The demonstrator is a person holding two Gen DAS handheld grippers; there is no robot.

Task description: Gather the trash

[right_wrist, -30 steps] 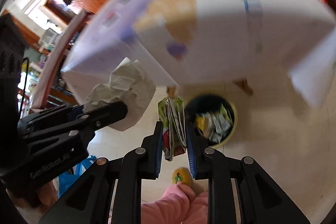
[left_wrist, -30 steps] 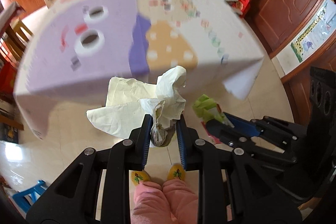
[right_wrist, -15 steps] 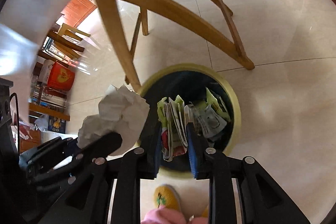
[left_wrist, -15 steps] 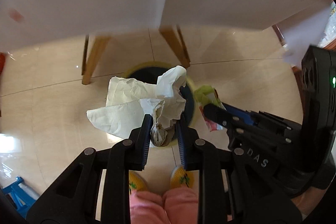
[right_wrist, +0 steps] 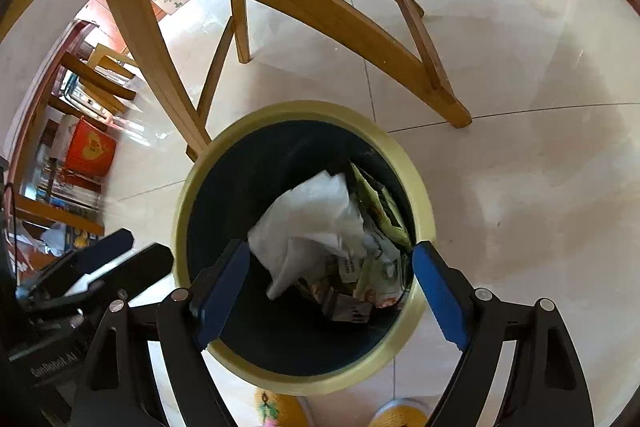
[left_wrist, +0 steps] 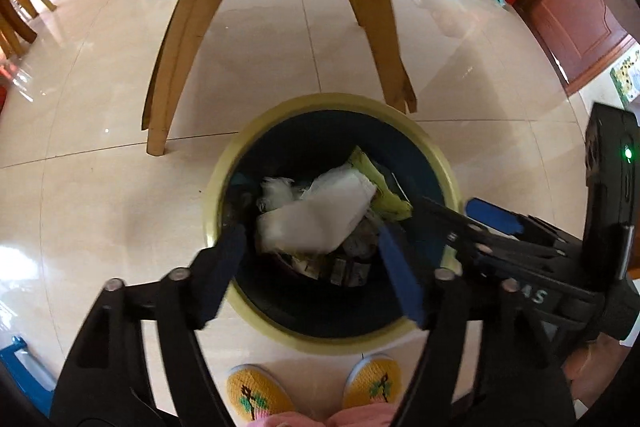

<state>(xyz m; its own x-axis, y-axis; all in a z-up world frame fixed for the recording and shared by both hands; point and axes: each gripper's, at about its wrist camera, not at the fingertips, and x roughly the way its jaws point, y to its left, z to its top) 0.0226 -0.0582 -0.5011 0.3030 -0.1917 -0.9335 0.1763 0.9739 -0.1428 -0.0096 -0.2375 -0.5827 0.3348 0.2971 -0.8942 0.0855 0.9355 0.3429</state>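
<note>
A round bin with a yellow rim and dark inside stands on the floor below both grippers. My left gripper hangs over it, its jaws opening with nothing between them. The white crumpled tissue lies loose in the bin on older wrappers. My right gripper is also over the bin, jaws opening and empty. The green wrapper rests against the bin's far right wall. In the left wrist view the right gripper reaches in from the right.
Curved wooden table legs stand just behind the bin on the pale tiled floor. A person's yellow slippers are at the bin's near side. A blue stool is at lower left; boxes and furniture line the room's edges.
Both grippers dropped from table height to just over the bin. The left let go of the tissue and the right let go of the green wrapper; both now lie in the bin.
</note>
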